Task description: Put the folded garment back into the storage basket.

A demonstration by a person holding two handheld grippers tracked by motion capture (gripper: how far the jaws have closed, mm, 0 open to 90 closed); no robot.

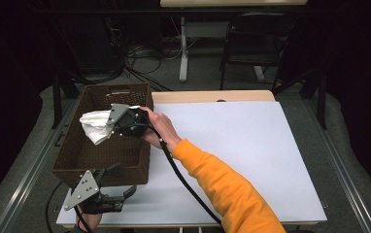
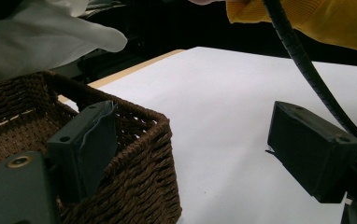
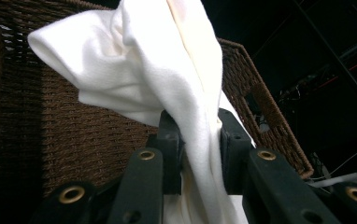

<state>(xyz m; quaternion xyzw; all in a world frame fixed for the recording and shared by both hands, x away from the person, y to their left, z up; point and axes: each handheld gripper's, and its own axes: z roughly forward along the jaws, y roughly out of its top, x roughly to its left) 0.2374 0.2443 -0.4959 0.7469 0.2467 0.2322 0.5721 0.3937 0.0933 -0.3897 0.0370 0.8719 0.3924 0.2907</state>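
Two grippers are seen in the high view. The right gripper point(image 1: 111, 125) is held over the open top of a basket point(image 1: 72, 158), and a cloth point(image 1: 95, 125) is clamped in it, bunched and hanging above the basket's inside. That gripper is carried by a hand point(image 1: 158, 127) at the end of an orange sleeve point(image 1: 227, 187), and a black cable point(image 1: 183, 182) is trailed from it along the arm. The basket is set at the left side of a white table point(image 1: 251, 145), with its right wall beside the tabletop's left part. The left gripper point(image 1: 120, 182) is held low at the basket's near right corner, its jaws spread apart with nothing pinched between them.

Seen from the left gripper view, one jaw is placed just inside the basket's point(image 2: 144, 177) near wall, against the weave, while the other is held well off over the bare table point(image 2: 223, 116). The corner of the basket lies between them, ungripped. The cloth point(image 2: 36, 42) is seen hanging above at upper left, and the sleeve point(image 2: 307, 18) and cable point(image 2: 303, 60) cross the top right.

From the right gripper view, the cloth point(image 3: 167, 79) is squeezed tightly between both jaws, rising in folds above them and trailing below. The woven wall of the basket point(image 3: 41, 126) is seen behind it, with a handle slot at the right.
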